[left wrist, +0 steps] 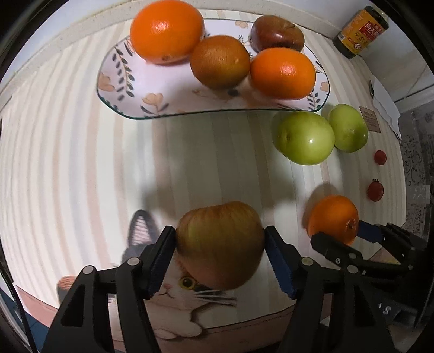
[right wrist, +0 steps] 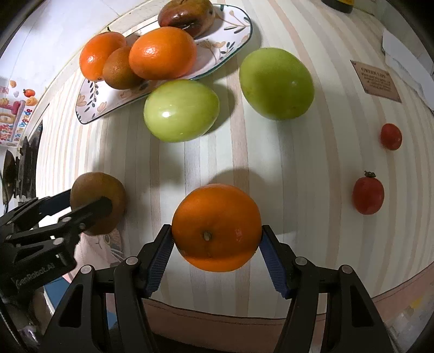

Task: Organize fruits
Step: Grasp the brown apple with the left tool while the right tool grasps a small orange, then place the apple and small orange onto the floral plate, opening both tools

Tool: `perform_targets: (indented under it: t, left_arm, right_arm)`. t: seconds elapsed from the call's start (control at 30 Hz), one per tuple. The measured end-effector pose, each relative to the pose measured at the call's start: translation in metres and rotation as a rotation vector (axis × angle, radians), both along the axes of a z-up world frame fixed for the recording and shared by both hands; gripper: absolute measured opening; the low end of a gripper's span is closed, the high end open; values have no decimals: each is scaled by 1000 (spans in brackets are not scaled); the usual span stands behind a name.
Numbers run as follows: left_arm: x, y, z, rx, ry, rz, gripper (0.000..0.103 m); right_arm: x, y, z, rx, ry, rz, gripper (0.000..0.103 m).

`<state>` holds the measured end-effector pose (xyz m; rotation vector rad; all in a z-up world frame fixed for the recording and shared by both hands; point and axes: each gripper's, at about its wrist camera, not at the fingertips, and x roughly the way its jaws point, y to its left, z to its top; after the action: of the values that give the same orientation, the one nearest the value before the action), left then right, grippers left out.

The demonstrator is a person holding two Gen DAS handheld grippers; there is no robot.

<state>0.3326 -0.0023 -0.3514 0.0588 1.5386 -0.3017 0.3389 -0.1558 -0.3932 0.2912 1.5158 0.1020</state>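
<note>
Nearest the left wrist camera, the left tongs [left wrist: 220, 245] stand about half open around a brownish-green apple [left wrist: 221, 241], both blue pads pressed to its sides; the fruit hides part of a cat picture [left wrist: 187, 287] printed on the tablecloth, and whether it rests on the cloth cannot be told. Beside it, the right tongs [right wrist: 217, 240] clasp an orange [right wrist: 217, 226] the same way, stem end facing the camera, its underside out of sight. Two red cherry tomatoes [right wrist: 368, 195] lie well apart from the orange, out to the right. Farther on, two green apples [right wrist: 181, 110] sit on the striped tabletop [right wrist: 271, 163], the left one just beside a flowered plate [right wrist: 92, 108]. On that plate three oranges [right wrist: 162, 53] crowd together, the middle one dull and brownish, with a dark red apple [right wrist: 187, 13] behind them, cut off by the frame's top edge in the right wrist view. Beyond the plate a dark jar [left wrist: 360, 32] with an orange label stands by the wall; its lettering is too small to read. A small brown card [right wrist: 375, 81] lies on the cloth, print illegible, and white paper [left wrist: 385, 106] lies near it at the tabletop's far right. Colourful stickers [right wrist: 16, 114] show on the wall at far left, blurred.
</note>
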Motion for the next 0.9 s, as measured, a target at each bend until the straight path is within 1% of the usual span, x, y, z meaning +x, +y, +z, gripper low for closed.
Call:
perform_targets:
  t: [0.13, 0.3, 0.33, 0.43, 0.6, 0.7, 0.83, 0.9]
  left_arm:
    - [-7, -9, -1, 26, -26, -9, 64]
    - [-6, 0, 4, 36, -28, 5, 64]
    - [-3, -5, 3, 33, -28, 9, 64]
    - [1, -1, 9, 22, -31, 36, 64]
    - [10, 18, 41, -25, -70, 97, 64]
    - [23, 29, 71, -57, -119, 132, 64]
    - [51, 42, 92, -67, -164, 173, 64]
    - [65, 47, 93, -58, -170, 191, 64]
  right_arm:
    - [5, -2, 3, 0, -4, 1, 67]
    - [0, -2, 5, -3, -9, 5, 67]
    - [-1, -1, 6, -5, -10, 7, 67]
    - [-1, 1, 11, 5, -19, 13, 66]
    - [7, 0, 31, 34, -55, 11, 66]
    - [19, 0, 51, 61, -91, 9, 66]
    - [49, -1, 81, 107, -150, -3, 66]
    - [76, 1, 96, 116, -179, -7, 66]
